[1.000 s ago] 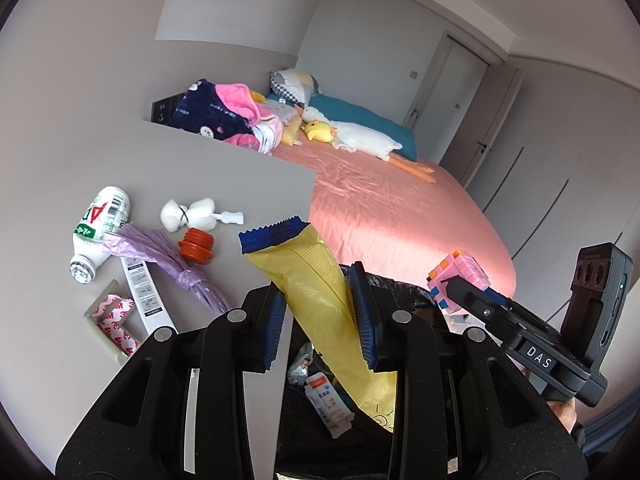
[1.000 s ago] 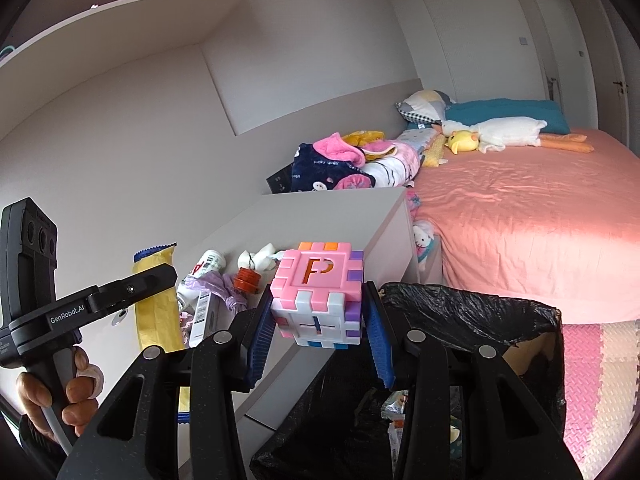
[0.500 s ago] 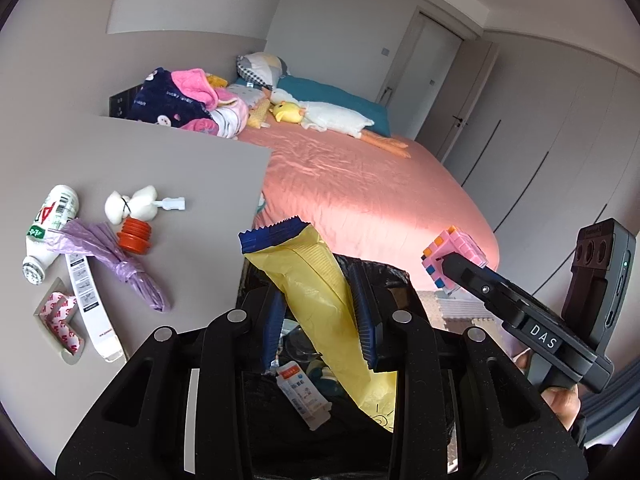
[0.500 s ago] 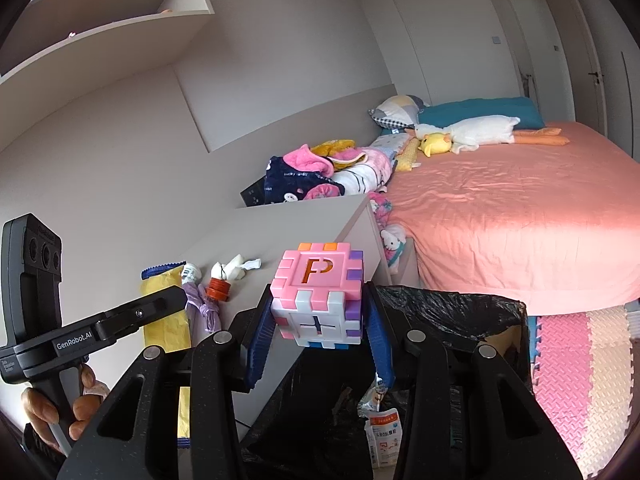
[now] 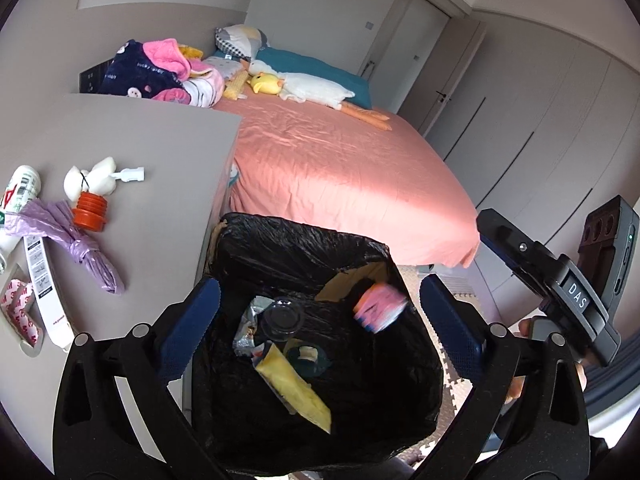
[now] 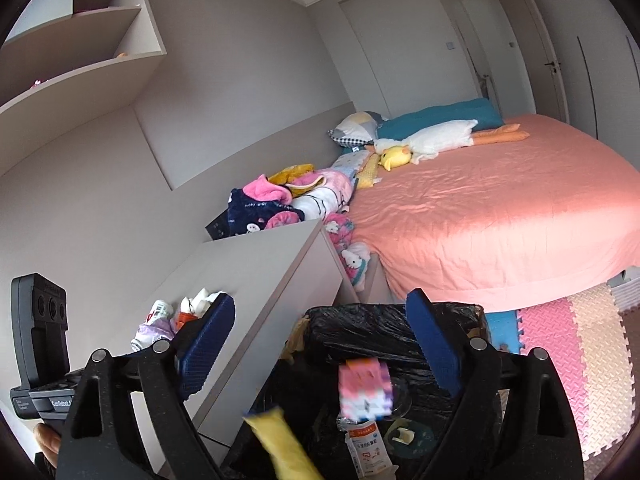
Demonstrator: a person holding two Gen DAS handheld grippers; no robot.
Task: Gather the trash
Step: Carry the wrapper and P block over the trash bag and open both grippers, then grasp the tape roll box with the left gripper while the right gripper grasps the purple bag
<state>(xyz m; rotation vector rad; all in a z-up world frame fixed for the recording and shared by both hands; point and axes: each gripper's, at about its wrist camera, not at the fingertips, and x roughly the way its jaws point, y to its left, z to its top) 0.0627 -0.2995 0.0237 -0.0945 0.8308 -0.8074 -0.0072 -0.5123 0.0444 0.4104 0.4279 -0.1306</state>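
A bin lined with a black bag [image 5: 304, 248] stands below both grippers; its rim also shows in the right wrist view [image 6: 380, 328]. My left gripper [image 5: 320, 328] is open and empty above it. The yellow wrapper [image 5: 296, 396] is inside the bin, blurred in the right wrist view [image 6: 280, 440]. My right gripper [image 6: 324, 340] is open and empty. The pink puzzle cube [image 6: 364, 388] is blurred, falling into the bin, and shows in the left wrist view [image 5: 380, 308] too.
On the grey cabinet top [image 5: 152, 152] lie a white bottle [image 5: 16, 200], a purple bag [image 5: 72, 240], an orange cap [image 5: 89, 212], white tissue [image 5: 92, 176] and paper strips [image 5: 38, 276]. The pink bed [image 5: 340, 168] lies beyond. Foam mats [image 6: 572, 360] cover the floor.
Both grippers have opened. The yellow wrapper has dropped from the left gripper and the pink cube from the right; both are now in or falling into the bin.
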